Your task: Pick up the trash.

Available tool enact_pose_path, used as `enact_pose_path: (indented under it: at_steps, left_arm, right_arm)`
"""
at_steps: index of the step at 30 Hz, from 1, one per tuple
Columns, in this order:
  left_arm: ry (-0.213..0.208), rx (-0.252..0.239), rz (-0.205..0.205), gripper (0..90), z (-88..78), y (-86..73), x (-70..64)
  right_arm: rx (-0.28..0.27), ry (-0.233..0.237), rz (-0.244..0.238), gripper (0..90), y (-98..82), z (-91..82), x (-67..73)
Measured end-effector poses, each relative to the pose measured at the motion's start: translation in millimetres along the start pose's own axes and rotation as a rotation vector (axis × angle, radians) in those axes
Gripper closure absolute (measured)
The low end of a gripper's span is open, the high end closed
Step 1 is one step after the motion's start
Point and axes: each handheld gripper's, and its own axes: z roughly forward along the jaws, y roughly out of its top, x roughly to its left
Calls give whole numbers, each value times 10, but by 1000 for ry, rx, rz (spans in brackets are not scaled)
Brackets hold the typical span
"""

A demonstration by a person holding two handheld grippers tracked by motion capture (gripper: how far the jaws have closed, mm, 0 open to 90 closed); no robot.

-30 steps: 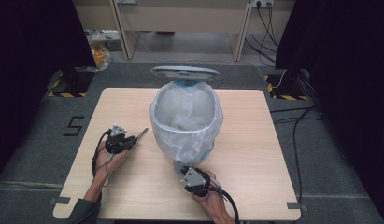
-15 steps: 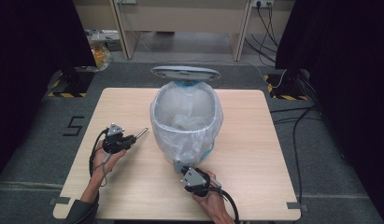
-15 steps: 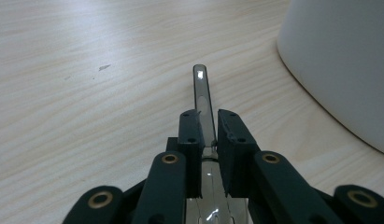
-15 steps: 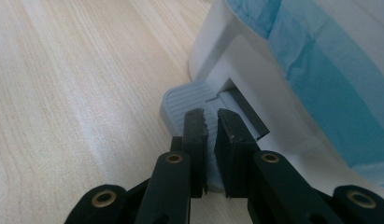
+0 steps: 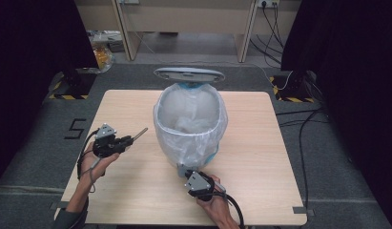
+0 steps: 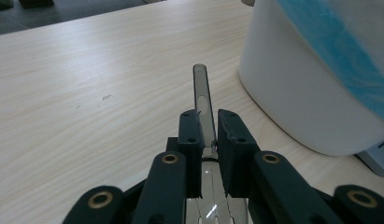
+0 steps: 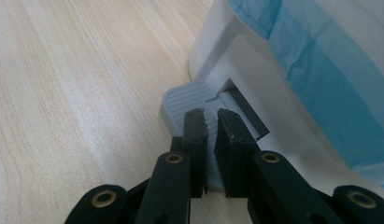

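Left gripper (image 5: 129, 140): your jaws are clamped on a slim clear plastic utensil handle (image 6: 202, 100), long axis aimed at the white pedal bin lined with a translucent bag (image 5: 191, 124), just to its right, lid (image 5: 189, 74) up. Right gripper (image 5: 184, 171): jaws closed, empty, pressing the grey foot pedal (image 7: 187, 100). Left hand is the carrier; the bin's mouth lies up and rightward over the pale wooden table (image 5: 136, 191).

Bin (image 5: 191, 138): base hidden behind its liner bag (image 5: 203, 143); interior contents indistinct. Pedal (image 7: 189, 100): near end covered by right gripper (image 7: 208, 123). Clear utensil (image 6: 202, 93): head concealed within left gripper (image 6: 207, 126), type undeterminable.
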Motion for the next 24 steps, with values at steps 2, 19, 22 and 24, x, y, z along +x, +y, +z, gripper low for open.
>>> enact_pose_path:
  at_steps: [2,19,22,24]
  left_arm:
    - [-1,-5,1,797,-37,16,2]
    - [-7,-92,24,797,-450,273,0]
    - [-2,-108,32,798,-512,331,3]
    - [-2,-118,37,797,-556,372,-3]
  right_arm:
    - [0,1,-1,819,0,1,-1]
    - [0,-1,0,819,0,0,2]
    - [0,0,-4,819,0,0,0]
    - [0,-1,-3,819,-1,-1,1]
